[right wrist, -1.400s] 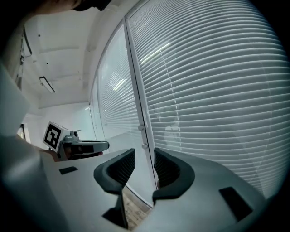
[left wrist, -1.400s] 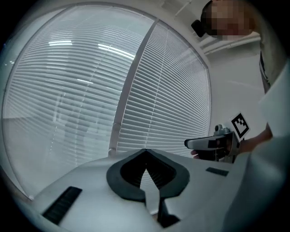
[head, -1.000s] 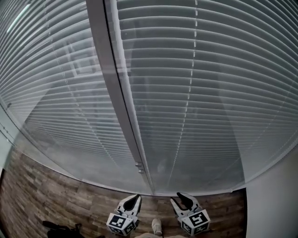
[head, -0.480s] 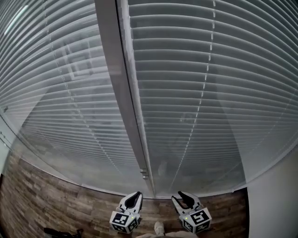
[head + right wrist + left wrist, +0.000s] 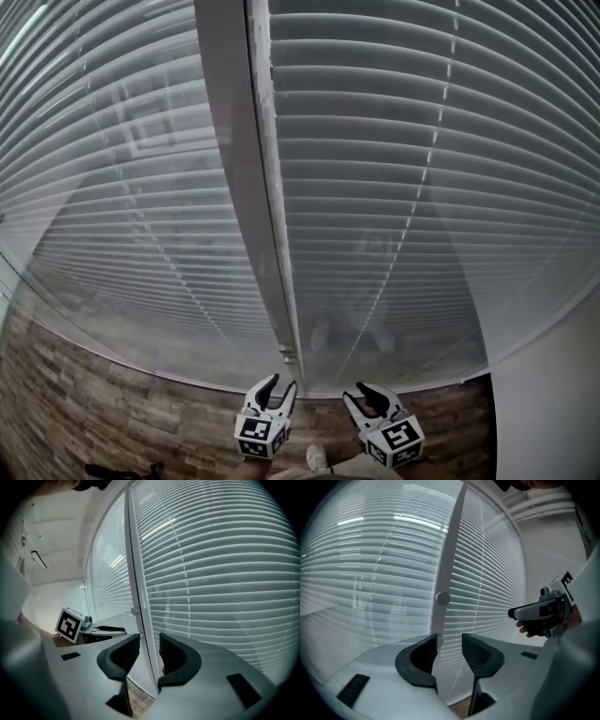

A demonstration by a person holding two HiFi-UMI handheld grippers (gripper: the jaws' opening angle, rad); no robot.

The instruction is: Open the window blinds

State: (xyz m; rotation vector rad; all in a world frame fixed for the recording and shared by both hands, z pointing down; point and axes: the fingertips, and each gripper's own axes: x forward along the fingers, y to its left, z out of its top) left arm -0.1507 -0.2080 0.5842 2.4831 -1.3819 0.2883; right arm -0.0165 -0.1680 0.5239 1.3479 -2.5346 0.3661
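At a tall window w/ wood-plank floor (image 5: 94, 412) below: white window blinds (image 5: 403, 187) hang fully lowered in two panels, one either side of a grey upright post (image 5: 230, 187). Slats lie turned flat and close together, and the bottom edges stop just above the floor. A person stands close to the post w/ a gripper in each hand, both tools pointing toward the foot of the window. The left gripper (image 5: 278, 386) aims at the post's base, jaws apart. They have just been opening, w/ nothing btwn them; only post and slats show through the gap. The right gripper (image 5: 369, 397), just beside it and aimed at the inner edge of the R-hand panel, has its jaws drawn together and grips nothing. Both tools are near the blinds but not touching them. A small round knob (image 5: 442, 598) sits on the post, above the left gripper's jaws as its own camera sees it. From that same view a hand (image 5: 534, 627) shows wrapped round the right gripper. The left gripper's marker cube (image 5: 70, 624) shows in the right gripper view. A plain white wall (image 5: 553, 403) bounds the blinds at R. The toe of a shoe (image 5: 317, 457) shows btwn the two tools at the bottom edge.
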